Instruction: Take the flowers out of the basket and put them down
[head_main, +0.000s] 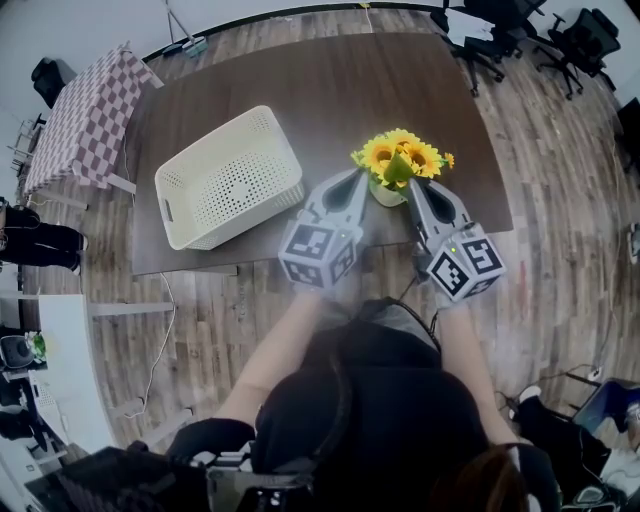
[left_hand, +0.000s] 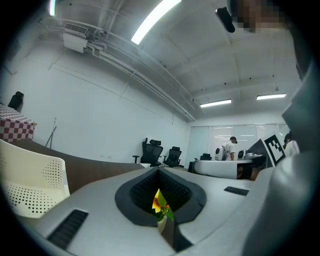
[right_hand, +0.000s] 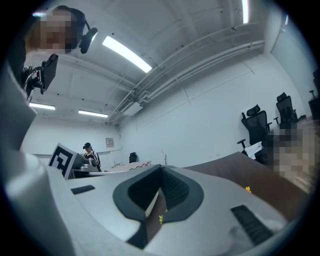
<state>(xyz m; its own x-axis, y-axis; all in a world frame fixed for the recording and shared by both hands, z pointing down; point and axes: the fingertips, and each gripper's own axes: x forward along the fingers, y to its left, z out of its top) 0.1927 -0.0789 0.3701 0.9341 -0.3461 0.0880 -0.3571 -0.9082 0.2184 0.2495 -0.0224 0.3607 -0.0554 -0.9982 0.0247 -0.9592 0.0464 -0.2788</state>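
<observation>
The person stands at the near edge of the desk (head_main: 300, 80) with both forearms stretched forward, and each hand holds its tool level, pointing away from the body. The left claw (head_main: 359, 180) and the right claw (head_main: 414, 190) lean toward each other, so the two tips come in from the left and from the right of the flowers (head_main: 400, 155). Both claws are clenched: in each gripper view the dark pads meet and nothing is between them. Through the narrow slit of the left claw, a yellow bloom and a bit of the pale pot are seen beyond the tips. The tips are just beside the pot (head_main: 387, 193), but I cannot tell if they touch it. There is one basket (head_main: 230, 180), white and full of small holes, and it is empty. It lies on the left part of the desk, turned at an angle. The flowers are outside it, to its right, near the front edge of the desk. They are one bunch in one small pot, with at least three large yellow heads and some green leaves. I cannot tell if the pot rests on the desk. One table with a checked cloth (head_main: 85, 120) stands beyond the desk on the left, and some black office chairs (head_main: 510, 30) are at the far right.
</observation>
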